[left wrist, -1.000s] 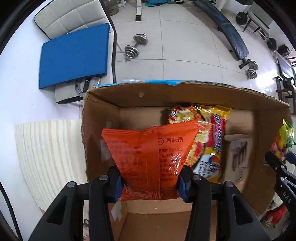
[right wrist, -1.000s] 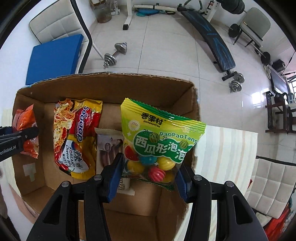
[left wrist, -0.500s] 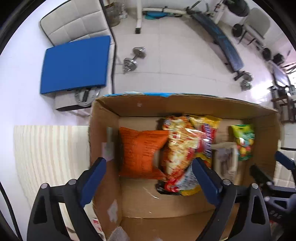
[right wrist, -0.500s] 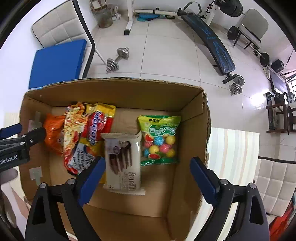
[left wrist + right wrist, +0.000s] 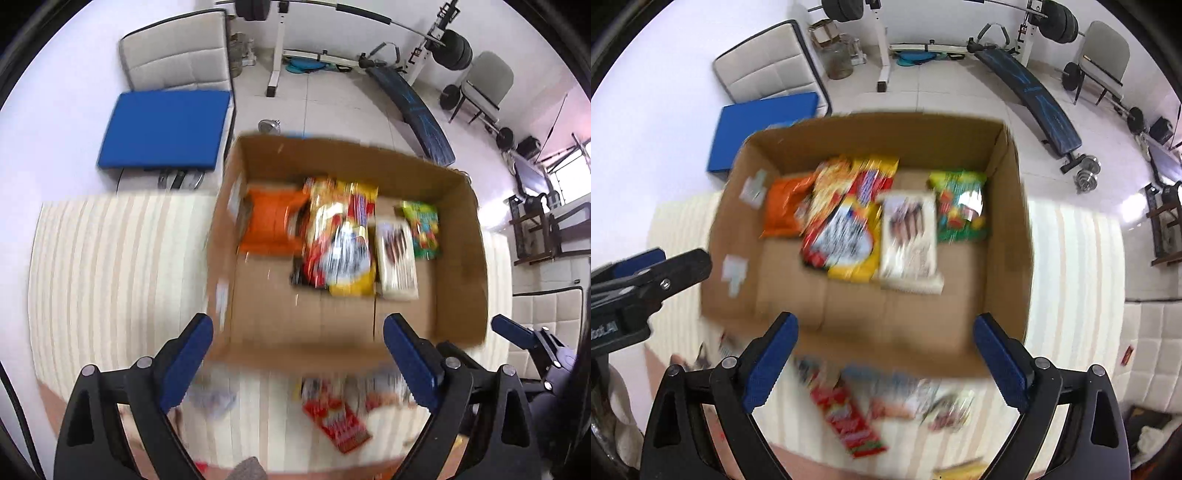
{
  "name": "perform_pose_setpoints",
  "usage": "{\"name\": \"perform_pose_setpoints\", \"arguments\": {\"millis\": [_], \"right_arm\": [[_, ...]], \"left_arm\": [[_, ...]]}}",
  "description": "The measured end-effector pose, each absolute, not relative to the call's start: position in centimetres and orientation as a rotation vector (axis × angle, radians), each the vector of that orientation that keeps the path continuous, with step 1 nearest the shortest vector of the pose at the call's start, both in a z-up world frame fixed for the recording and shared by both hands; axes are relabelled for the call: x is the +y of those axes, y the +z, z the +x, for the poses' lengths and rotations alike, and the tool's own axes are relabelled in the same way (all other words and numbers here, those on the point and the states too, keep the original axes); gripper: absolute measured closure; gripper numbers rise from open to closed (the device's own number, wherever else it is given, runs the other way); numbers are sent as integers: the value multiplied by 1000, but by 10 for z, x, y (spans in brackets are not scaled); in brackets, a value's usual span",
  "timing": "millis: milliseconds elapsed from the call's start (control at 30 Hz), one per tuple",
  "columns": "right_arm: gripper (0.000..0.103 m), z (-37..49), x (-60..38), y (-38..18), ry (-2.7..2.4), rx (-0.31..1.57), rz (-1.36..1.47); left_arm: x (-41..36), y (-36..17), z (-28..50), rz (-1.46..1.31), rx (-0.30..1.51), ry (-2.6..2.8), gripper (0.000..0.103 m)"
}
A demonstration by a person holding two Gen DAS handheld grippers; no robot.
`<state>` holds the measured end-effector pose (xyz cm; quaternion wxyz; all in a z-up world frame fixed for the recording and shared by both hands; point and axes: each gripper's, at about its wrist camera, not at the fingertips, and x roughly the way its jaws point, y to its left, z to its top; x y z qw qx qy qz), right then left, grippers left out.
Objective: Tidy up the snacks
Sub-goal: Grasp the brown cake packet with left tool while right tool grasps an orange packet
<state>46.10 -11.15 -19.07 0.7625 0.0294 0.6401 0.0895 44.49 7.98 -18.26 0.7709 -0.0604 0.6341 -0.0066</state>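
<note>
Motion blur smears both views, so the packet lettering in the cardboard box is unreadable, and the loose snacks on the striped mat below the box are mere smudges. The left gripper and right gripper hang above the box's near wall, jaws spread wide and empty. Ahead of the left tongs lies the orange packet; ahead of the right tongs, the green candy bag. A second ago each was pinched; the jaws have since opened and both tongs stand higher.
</note>
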Motion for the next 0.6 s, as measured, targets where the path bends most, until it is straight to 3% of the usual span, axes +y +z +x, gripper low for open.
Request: {"name": "perform_pose_setpoints", "arguments": {"millis": [267,600], "right_arm": [[5,343,-106,-220,241,1505,165],[5,236,-105,-282,263,1720,149]], "left_arm": [[116,-221,272,-240,1506,147,8],[169,-320,80,-409,1758,362,8]]}}
